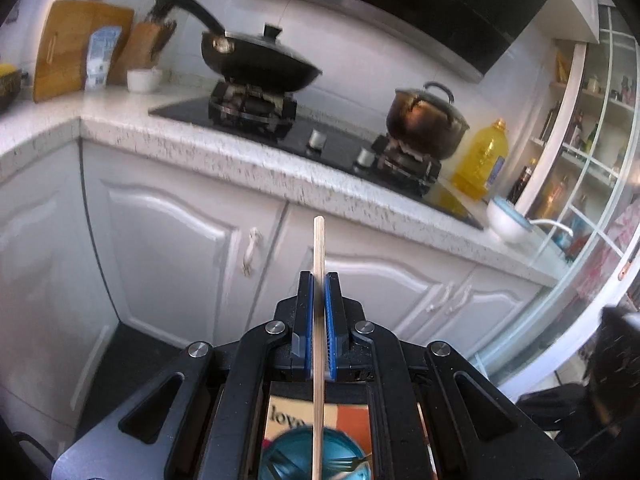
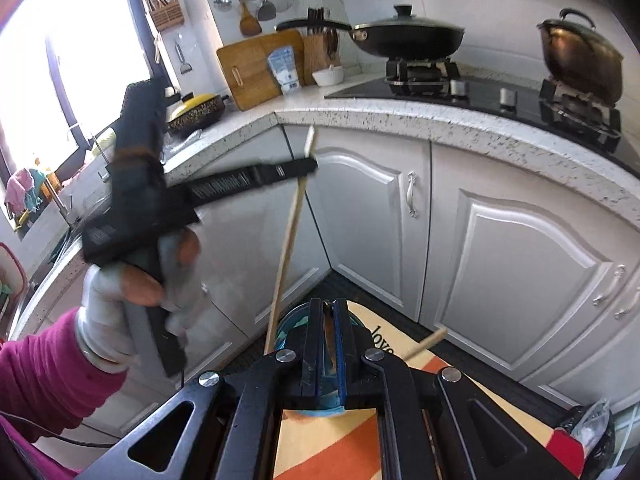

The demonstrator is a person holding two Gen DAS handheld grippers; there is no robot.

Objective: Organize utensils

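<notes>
- Our left hand-held gripper is closed almost fully on one chopstick, which runs straight up between the blue pads; its lower end hangs over a blue bowl with a fork in it.
- From the right wrist view, that chopstick is gripped near its top, so most of its length swings free below.
- Our right hand-held gripper is shut tight; a thin brownish sliver shows between the jaws, but we cannot tell what it is.
- A second chopstick pokes out beside it, over the patterned mat; whether we hold it we cannot tell.
- A likely home for the chopsticks is the wall holder by the window, well apart from us.
- To do this well, we judge we should keep the grip firm, carry the stick steady so the free end clears the tabletop edge, and lower it into its holder upright before letting go.
</notes>
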